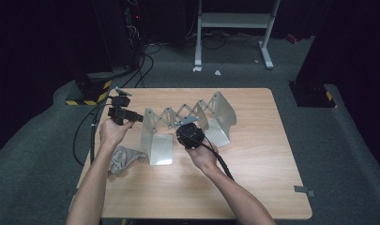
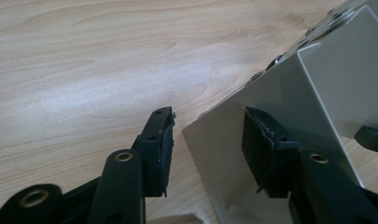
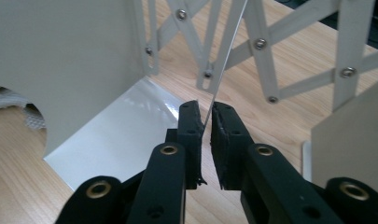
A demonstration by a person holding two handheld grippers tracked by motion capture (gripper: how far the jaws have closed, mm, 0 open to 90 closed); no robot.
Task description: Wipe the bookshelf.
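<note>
A grey metal expanding rack (image 1: 187, 112) stands mid-table, its upright panels joined by a scissor lattice (image 3: 270, 56). My left gripper (image 1: 139, 117) is at the rack's left end panel (image 2: 289, 93). It is open, with that panel's near edge between the jaws (image 2: 207, 140). My right gripper (image 1: 190, 131) is at the rack's middle. It is shut on the thin edge of the middle panel (image 3: 224, 51), which rises straight up between the pads (image 3: 204, 128). The left panel's flat foot (image 3: 126, 126) lies on the wood.
A crumpled grey cloth (image 1: 124, 157) lies on the wooden table (image 1: 253, 178) just left of the rack's foot, under the left forearm. Cables (image 1: 87, 136) trail off the table's left edge. A white stand (image 1: 234, 28) is on the floor beyond.
</note>
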